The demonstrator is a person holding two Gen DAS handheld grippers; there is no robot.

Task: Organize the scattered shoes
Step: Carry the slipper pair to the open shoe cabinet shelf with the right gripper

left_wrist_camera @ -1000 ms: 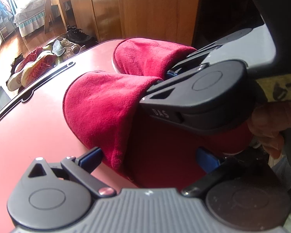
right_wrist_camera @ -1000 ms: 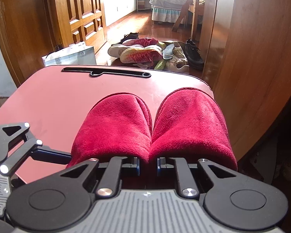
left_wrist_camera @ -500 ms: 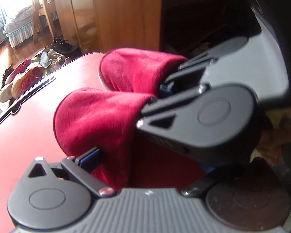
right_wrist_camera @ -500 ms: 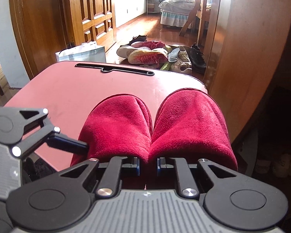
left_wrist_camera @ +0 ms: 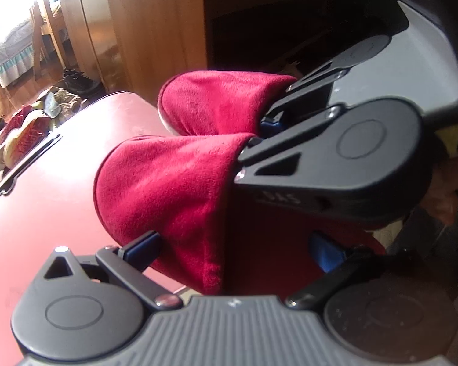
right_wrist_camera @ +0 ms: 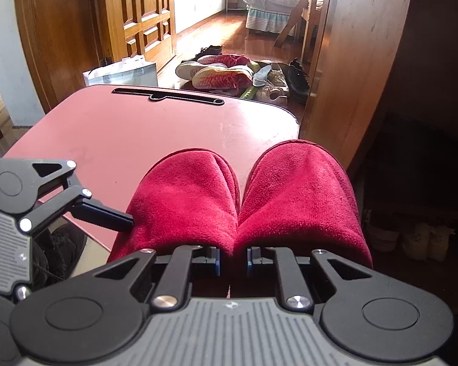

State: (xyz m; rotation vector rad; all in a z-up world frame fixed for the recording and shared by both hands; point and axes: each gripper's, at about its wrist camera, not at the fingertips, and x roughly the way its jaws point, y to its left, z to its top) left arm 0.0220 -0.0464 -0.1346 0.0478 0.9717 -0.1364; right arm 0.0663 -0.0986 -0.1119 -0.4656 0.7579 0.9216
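Two red plush slippers lie side by side, the left slipper (right_wrist_camera: 186,201) and the right slipper (right_wrist_camera: 302,195), at the right near corner of the red table (right_wrist_camera: 137,134). My right gripper (right_wrist_camera: 233,257) is shut on their touching inner edges at the mouth. The left wrist view shows the near slipper (left_wrist_camera: 168,189), the far slipper (left_wrist_camera: 216,103) and the right gripper (left_wrist_camera: 265,128) clamped between them. My left gripper (left_wrist_camera: 233,248) stands wide open against the near slipper's outer side. One of its fingers (right_wrist_camera: 107,216) touches that side.
A wooden cabinet wall (right_wrist_camera: 351,61) rises just right of the table, with a dark shelf opening (right_wrist_camera: 427,183) holding pale shoes (right_wrist_camera: 418,238). A pile of shoes (right_wrist_camera: 229,76) lies on the floor beyond. A white bag (right_wrist_camera: 122,71) stands behind the table and a black shoe (right_wrist_camera: 61,253) below it.
Both grippers and the slippers have moved right and slightly up together, toward the dark shelf opening. The slippers now reach past the table's right edge. Neither grip has changed.
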